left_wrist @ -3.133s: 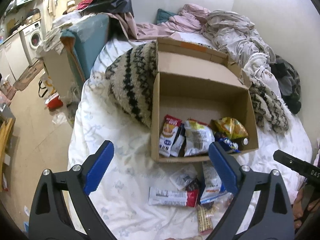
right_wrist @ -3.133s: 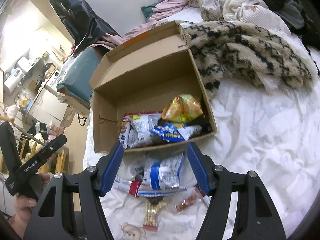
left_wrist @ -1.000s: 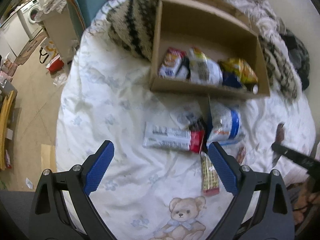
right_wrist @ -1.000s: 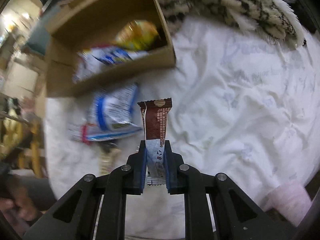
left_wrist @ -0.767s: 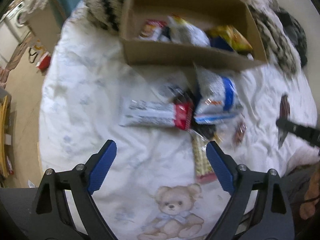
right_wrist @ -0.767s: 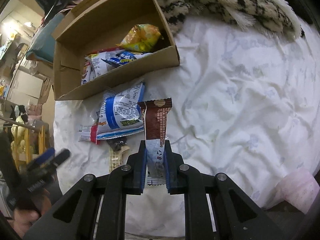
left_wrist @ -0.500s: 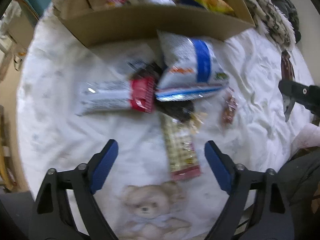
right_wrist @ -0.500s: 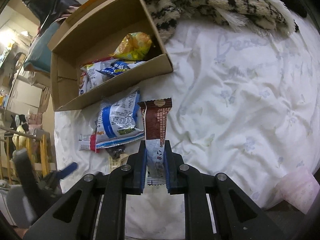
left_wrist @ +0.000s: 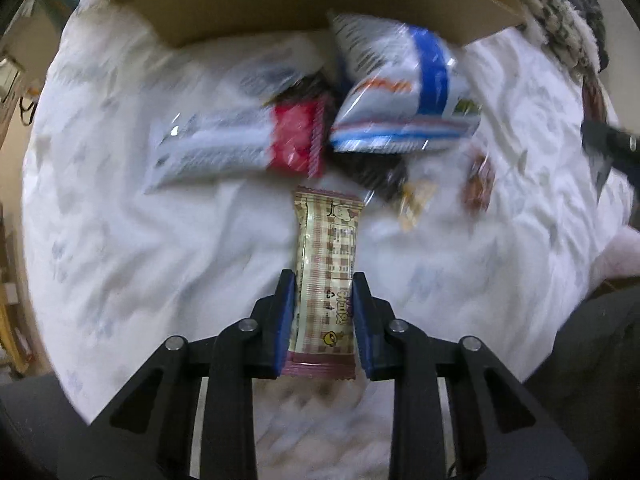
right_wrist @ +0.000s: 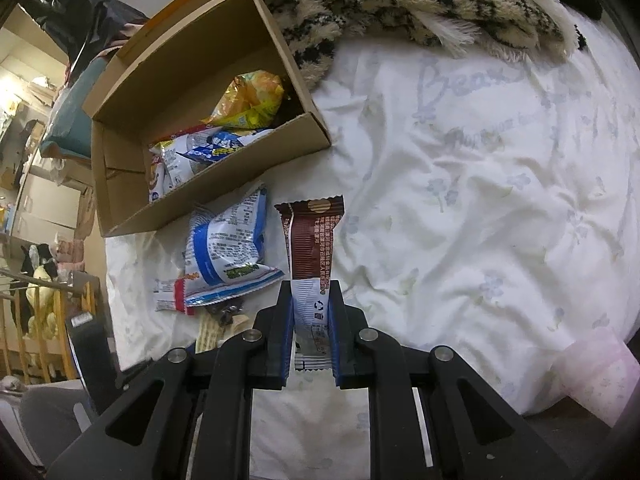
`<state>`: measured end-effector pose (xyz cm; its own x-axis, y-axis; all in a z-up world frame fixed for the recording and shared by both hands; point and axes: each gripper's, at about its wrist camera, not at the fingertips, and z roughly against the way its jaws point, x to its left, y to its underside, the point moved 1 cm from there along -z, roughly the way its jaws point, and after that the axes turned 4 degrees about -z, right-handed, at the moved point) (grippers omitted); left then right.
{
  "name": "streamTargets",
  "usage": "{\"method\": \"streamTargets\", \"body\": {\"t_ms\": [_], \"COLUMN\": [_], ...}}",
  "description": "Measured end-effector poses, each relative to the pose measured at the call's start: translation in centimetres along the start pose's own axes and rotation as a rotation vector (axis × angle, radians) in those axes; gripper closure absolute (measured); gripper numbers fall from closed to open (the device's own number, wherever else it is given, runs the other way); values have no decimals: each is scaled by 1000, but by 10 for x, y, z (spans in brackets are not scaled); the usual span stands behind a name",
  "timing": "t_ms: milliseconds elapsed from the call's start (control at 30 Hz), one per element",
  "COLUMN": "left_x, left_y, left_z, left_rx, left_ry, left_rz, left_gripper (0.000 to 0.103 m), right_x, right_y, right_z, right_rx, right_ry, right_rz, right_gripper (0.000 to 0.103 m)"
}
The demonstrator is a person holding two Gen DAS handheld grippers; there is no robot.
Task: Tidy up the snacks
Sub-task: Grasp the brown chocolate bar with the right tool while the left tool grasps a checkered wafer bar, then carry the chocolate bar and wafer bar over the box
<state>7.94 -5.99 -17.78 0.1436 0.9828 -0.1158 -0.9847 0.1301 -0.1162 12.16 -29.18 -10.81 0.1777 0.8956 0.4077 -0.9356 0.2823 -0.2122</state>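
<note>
Our left gripper (left_wrist: 323,312) has just closed on the checked bar (left_wrist: 326,264); our right gripper (right_wrist: 312,320) clamps the brown bar (right_wrist: 310,252). Both are light, crinkly, slippery; we grip mid-wrapper.

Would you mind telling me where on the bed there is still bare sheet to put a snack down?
The widest bare sheet lies right of the cardboard box, below the furry striped blanket. Another free patch sits left of the checked wafer bar. In front of the box it is crowded: the blue-striped bag and the red-ended packet overlap.
</note>
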Motion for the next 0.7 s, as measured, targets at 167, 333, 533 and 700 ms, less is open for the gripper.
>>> {"method": "streamTargets", "body": {"t_ms": [167,333,533,700], "left_x": [24,52,46,34], "left_y": [28,44,33,19], "left_z": [16,16,6,-3], "left_rx": [34,49,47,30], "left_ry": [2,-16,-70,-114], "left_rz": [36,170,154,76], "left_gripper": [79,78,62,80], "right_x": [7,12,22,17], "right_y": [0,1,6,7], "right_z": [5,10,6,2], "right_rx": [-5,-1,16,25], "right_ry": [-44,-102,-93,-67], "right_rz": [7,5,39,31], "right_gripper": [87,87,87,87]}}
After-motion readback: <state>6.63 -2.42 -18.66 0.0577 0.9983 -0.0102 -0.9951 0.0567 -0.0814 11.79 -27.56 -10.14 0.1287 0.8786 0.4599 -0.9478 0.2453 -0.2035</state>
